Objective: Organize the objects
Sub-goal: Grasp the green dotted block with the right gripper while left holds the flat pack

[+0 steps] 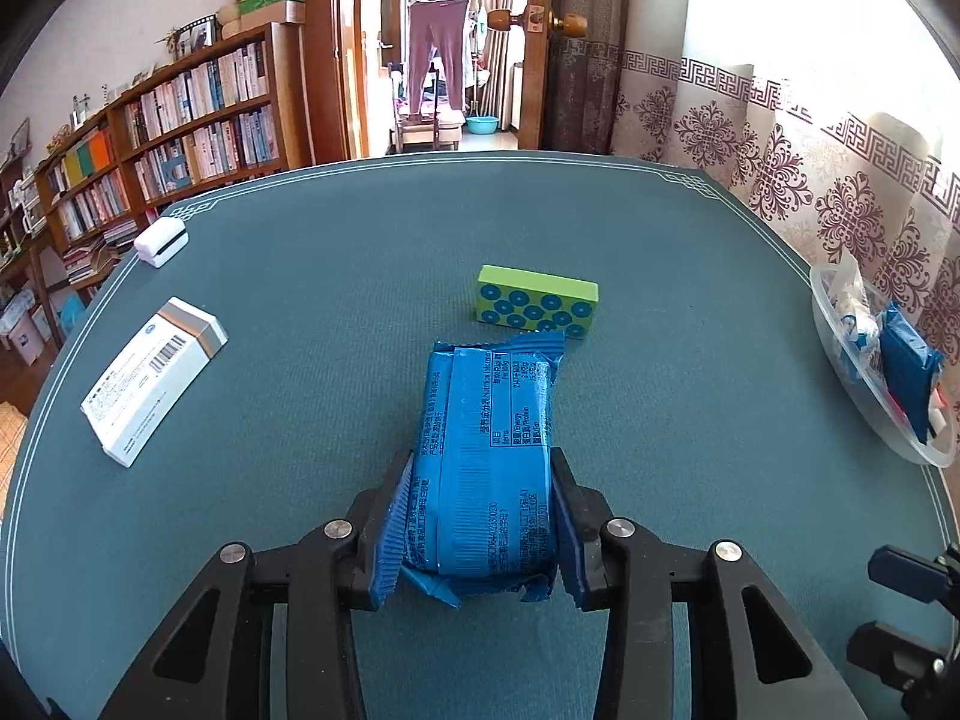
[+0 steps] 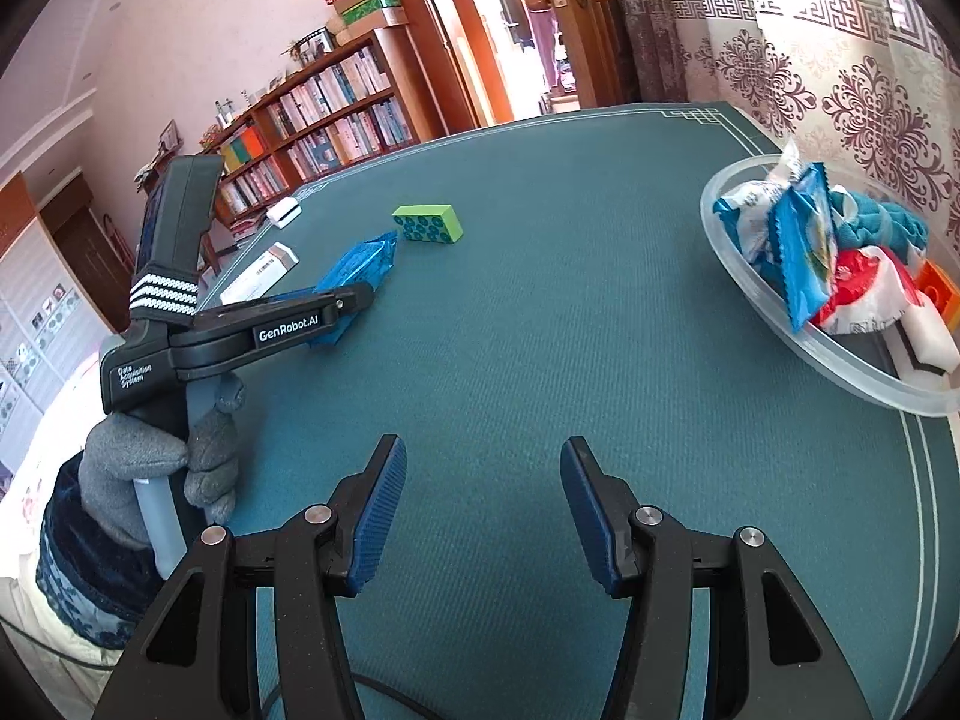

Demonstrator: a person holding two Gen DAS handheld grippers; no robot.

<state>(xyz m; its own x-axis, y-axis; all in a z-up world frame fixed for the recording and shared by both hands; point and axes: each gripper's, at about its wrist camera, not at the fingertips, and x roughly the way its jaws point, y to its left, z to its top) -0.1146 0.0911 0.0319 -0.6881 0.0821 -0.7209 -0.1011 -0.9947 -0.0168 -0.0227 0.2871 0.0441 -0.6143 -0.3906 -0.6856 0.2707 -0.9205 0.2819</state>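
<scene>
The left claw (image 1: 480, 516) clenches a blue foil snack packet (image 1: 489, 456) printed with white nutrition text, its ribbed blue pads (image 1: 393, 531) pressing both long sides near the packet's near end. The packet's long axis runs straight ahead along the claw's fingers, its crimped far end pointing toward a lime-green rectangular block (image 1: 537, 302) patterned with blue circles, which lies just beyond it on the teal cloth-covered desk (image 1: 690, 360). From the right wrist view the packet (image 2: 354, 276) tilts, far end slightly raised, close beside the same green block (image 2: 428, 224).

Measured from that green block: a white cardboard box (image 1: 153, 381) with a barcode lies well to its left, long axis slanting away; a small white rectangular block (image 1: 161, 243) sits farther left, near the desk's edge; a clear plastic bowl (image 1: 840, 372) stands well to its right at the desk's rim, holding blue and white wrappers. The right wrist view shows the bowl (image 2: 780, 324) also containing a red-and-white wrapper and an orange piece.

The right claw (image 2: 483, 510) hangs released above bare cloth, nothing between its pads. A grey-gloved hand (image 2: 156, 468) grips the left tool's handle.
</scene>
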